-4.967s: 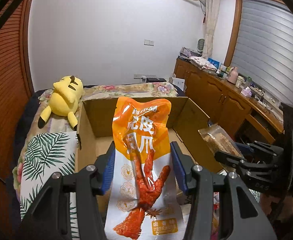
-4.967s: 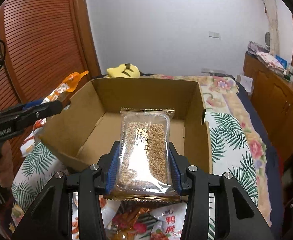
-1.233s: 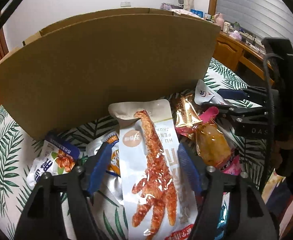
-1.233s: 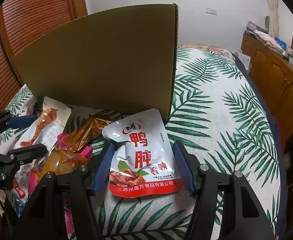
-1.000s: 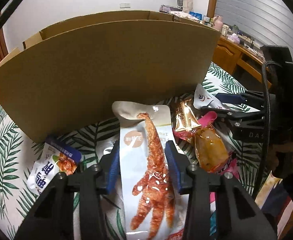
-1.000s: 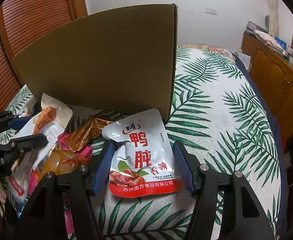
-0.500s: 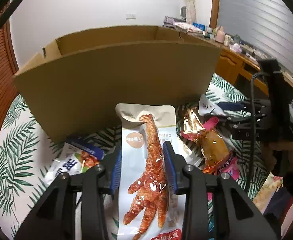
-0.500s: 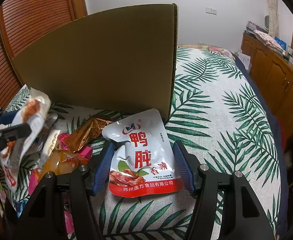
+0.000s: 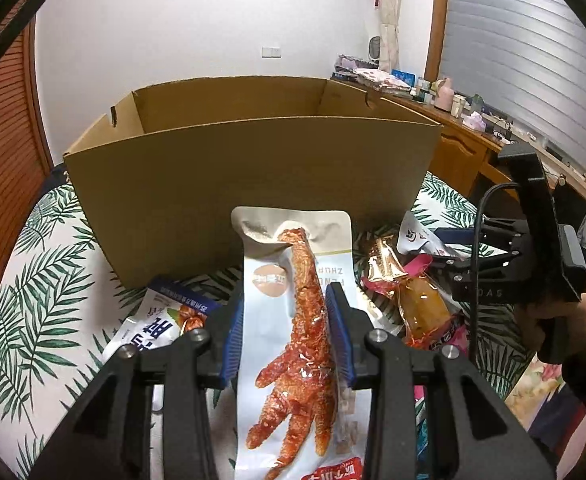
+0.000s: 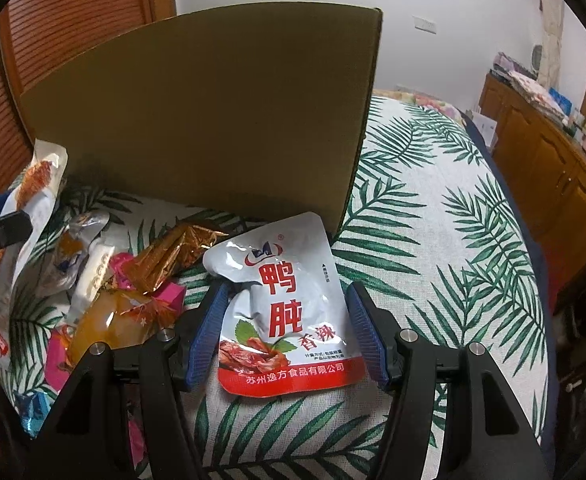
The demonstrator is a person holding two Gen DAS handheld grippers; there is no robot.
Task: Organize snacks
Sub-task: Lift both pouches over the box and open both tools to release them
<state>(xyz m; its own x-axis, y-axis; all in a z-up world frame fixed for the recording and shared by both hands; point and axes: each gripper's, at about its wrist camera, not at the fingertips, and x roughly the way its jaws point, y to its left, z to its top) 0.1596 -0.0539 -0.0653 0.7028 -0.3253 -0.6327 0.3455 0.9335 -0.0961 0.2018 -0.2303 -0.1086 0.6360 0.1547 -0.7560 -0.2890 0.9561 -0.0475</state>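
The chicken-foot pouch (image 9: pixel 293 320) stands lengthwise in the left gripper (image 9: pixel 291 328), whose blue pads pinch its two long edges; the jaws have just been closing on it. Its pale top points toward twelve o'clock, at the near wall of the open cardboard box (image 9: pixel 249 184). At three o'clock of it lies a loose heap of snacks (image 9: pixel 409 284) on the palm-leaf bedspread (image 9: pixel 41 272), and a blue-topped packet (image 9: pixel 161 320) lies at nine o'clock. The right gripper (image 10: pixel 289 332) has its jaws spread either side of the silver-and-red duck pouch (image 10: pixel 289 312), which lies flat on the bedspread at five o'clock of the box corner; whether the pads touch it I cannot tell.
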